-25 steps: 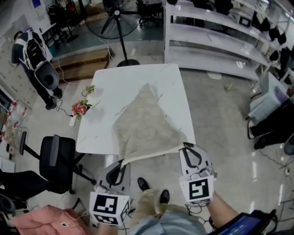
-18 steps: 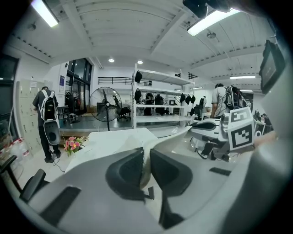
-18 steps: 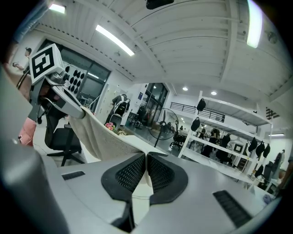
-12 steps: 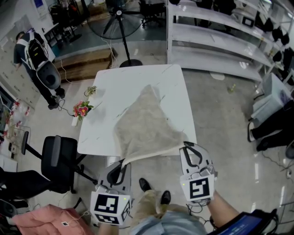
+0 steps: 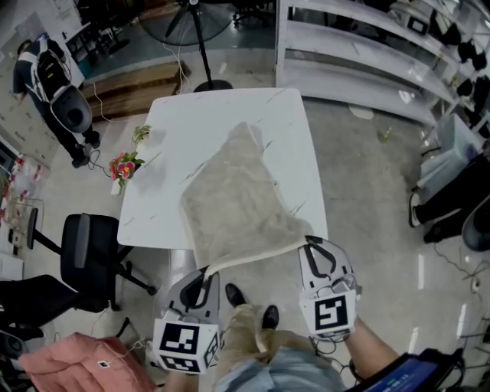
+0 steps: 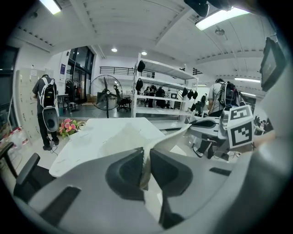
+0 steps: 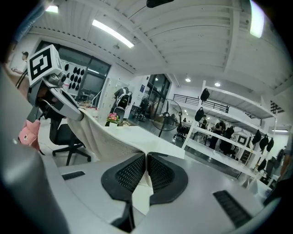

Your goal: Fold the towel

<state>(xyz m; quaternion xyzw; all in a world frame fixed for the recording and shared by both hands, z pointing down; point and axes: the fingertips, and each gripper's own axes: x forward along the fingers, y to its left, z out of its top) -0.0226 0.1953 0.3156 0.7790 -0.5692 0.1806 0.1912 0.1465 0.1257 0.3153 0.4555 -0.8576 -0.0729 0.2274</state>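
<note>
the left claw is pinched shut on one near corner of the towel, with the cloth squeezed between its dark pads. the right claw is clamped the same way on the other near corner, and a flap of cloth hangs below its pads. both claws sit off the near edge of the counter. in the head view the left one is lower, and the right one is just past the counter's near right corner. the towel's near edge stretches between them in the air. the rest runs up onto the white counter and narrows to a point near its middle, lying in loose wrinkles. a bunch of flowers shows just beside the counter's left edge. a black office chair stands on the floor to the left, a standing fan beyond the far side, and white shelves to the right.
</note>
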